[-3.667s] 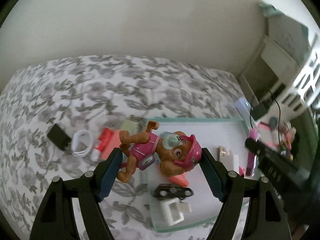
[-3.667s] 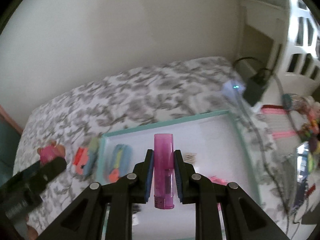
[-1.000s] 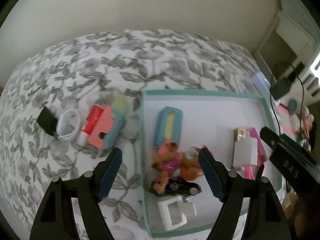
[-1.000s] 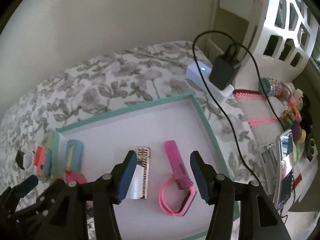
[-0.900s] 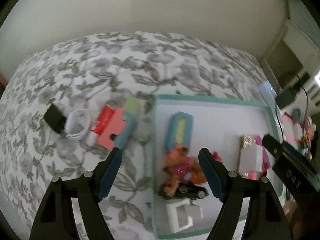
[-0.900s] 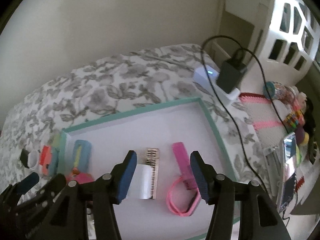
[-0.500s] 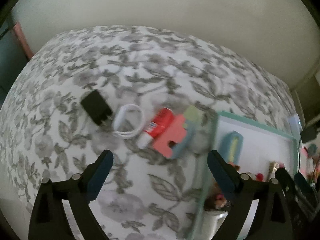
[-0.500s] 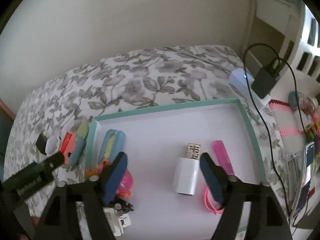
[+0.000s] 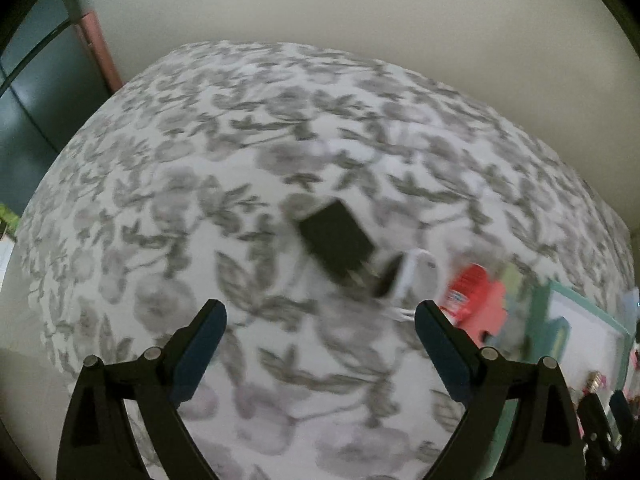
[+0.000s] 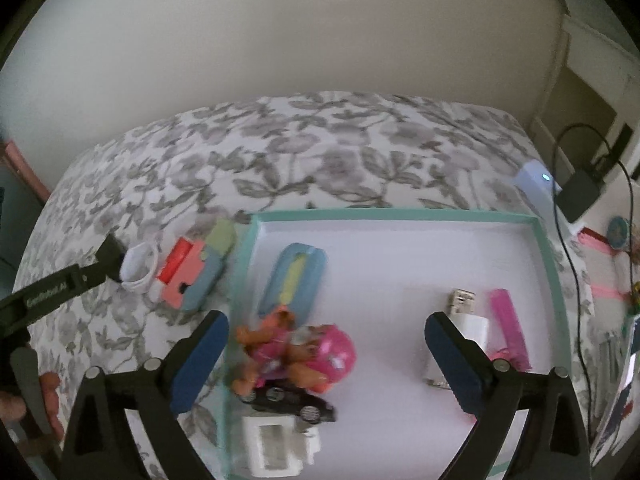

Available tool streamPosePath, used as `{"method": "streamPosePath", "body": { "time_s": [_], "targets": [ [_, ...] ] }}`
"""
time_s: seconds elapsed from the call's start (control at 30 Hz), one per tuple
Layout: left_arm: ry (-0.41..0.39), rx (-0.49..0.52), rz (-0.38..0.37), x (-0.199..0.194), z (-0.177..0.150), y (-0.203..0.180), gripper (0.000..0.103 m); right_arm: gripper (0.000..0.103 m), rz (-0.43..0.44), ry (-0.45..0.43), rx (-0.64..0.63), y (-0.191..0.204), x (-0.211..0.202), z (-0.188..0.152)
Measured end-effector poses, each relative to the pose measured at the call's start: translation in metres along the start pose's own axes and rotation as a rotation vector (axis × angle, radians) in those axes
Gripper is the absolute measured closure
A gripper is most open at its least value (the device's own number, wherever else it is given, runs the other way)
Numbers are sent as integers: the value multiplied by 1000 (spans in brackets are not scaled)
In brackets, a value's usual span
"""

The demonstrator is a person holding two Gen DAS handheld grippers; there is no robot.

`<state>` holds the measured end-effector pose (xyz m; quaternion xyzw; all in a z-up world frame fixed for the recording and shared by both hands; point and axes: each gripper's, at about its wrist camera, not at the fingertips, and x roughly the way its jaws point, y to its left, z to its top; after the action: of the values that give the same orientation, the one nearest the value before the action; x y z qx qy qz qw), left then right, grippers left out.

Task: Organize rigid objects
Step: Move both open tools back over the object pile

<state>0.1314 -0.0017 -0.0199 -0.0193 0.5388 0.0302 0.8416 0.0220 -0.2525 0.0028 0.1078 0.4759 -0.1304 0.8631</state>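
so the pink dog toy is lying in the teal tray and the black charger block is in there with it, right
The black charger block isn't in the teal tray; it lies on the floral bedspread outside it, as the left wrist view shows. The pink dog toy does lie in the tray.

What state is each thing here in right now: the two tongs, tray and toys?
Left tongs: open, empty.
Right tongs: open, empty.
Tray: holding several items.
Dog figure: lying in tray.
Pink lighter: lying in tray.
Black adapter: outside tray, on bedspread.
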Motion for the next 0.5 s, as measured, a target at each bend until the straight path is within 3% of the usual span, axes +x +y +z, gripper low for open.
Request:
{"method": "streamPosePath", "body": {
  "time_s": [0.23,0.5],
  "targets": [
    [-15,-68,6,4,10,34,8,0,23,-5,-35,27,6,-2],
    [-30,-56,-4,7,17,44,8,0,23,16,-89,52,16,-5]
  ]
}}
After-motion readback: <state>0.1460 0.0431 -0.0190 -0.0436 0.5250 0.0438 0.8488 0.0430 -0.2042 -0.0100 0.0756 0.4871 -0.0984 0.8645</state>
